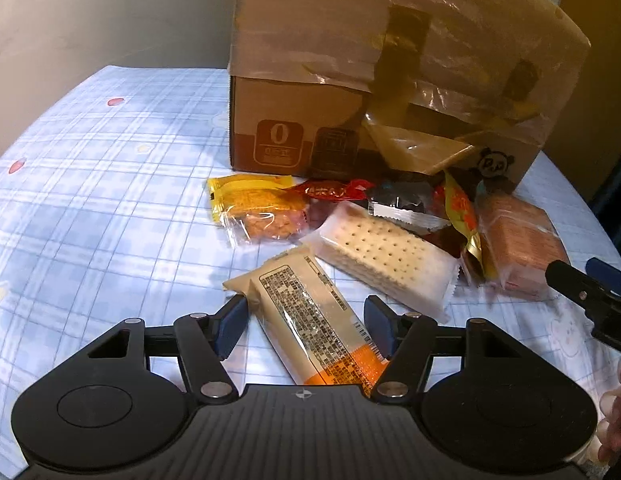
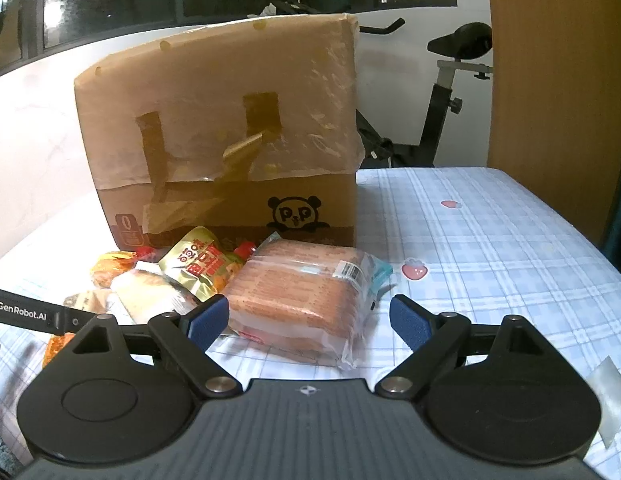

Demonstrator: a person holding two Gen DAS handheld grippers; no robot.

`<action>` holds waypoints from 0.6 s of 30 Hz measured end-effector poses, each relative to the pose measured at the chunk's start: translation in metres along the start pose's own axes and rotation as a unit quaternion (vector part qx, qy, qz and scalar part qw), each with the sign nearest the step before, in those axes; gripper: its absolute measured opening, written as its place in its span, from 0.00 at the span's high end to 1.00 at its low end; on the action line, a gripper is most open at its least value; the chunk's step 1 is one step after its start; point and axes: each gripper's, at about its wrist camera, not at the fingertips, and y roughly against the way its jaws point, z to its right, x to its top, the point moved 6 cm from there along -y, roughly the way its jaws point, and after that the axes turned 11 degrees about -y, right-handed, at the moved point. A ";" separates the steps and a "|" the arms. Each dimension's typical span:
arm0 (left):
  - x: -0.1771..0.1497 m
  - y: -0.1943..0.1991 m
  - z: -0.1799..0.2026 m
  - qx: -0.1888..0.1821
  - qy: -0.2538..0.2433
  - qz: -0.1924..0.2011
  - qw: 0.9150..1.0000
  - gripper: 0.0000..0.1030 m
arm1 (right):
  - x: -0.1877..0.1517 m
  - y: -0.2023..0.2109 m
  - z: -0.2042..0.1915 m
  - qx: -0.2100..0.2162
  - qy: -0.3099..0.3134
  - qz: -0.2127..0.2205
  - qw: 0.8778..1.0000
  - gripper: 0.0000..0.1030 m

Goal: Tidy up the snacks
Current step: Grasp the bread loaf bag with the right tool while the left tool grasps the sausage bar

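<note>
In front of the taped cardboard box (image 1: 350, 92) lies a heap of snacks on the blue plaid cloth (image 1: 90, 200). The left gripper (image 1: 306, 324) straddles a beige snack bar (image 1: 310, 316), jaws apart, pads not clearly pressing. The right gripper (image 2: 310, 320) (jaws wide) flanks the brown biscuit pack (image 2: 302, 304) without touching.

A tall taped brown cardboard box (image 1: 390, 80) blocks the back of the blue plaid tablecloth (image 1: 102, 184). Wrapped snack packets (image 1: 382, 256) crowd its front. Bare cloth lies open left and right of the box.
</note>
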 end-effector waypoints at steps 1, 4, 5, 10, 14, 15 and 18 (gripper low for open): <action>-0.001 0.001 0.001 0.003 -0.003 0.003 1.000 0.35 | 0.000 -0.001 0.001 0.000 -0.004 -0.002 1.000 0.13; -0.004 0.005 0.002 0.014 -0.009 0.020 1.000 0.35 | 0.003 -0.008 0.002 0.003 -0.022 -0.009 1.000 0.13; -0.006 0.006 0.002 0.015 -0.007 0.025 1.000 0.35 | 0.005 -0.010 0.003 0.003 -0.028 -0.011 1.000 0.13; -0.010 0.008 -0.001 0.010 0.004 0.039 0.999 0.35 | 0.013 -0.023 0.000 -0.002 -0.032 -0.011 0.999 0.12; -0.011 0.009 0.000 0.009 0.003 0.044 0.999 0.35 | 0.016 -0.042 -0.004 -0.011 -0.045 -0.028 0.999 0.12; -0.012 0.009 -0.001 0.007 0.005 0.045 0.999 0.35 | 0.017 -0.047 -0.005 -0.016 -0.048 -0.031 0.998 0.10; -0.013 0.009 -0.001 0.004 0.010 0.046 0.999 0.35 | 0.019 -0.057 -0.009 -0.031 -0.055 -0.032 0.997 0.06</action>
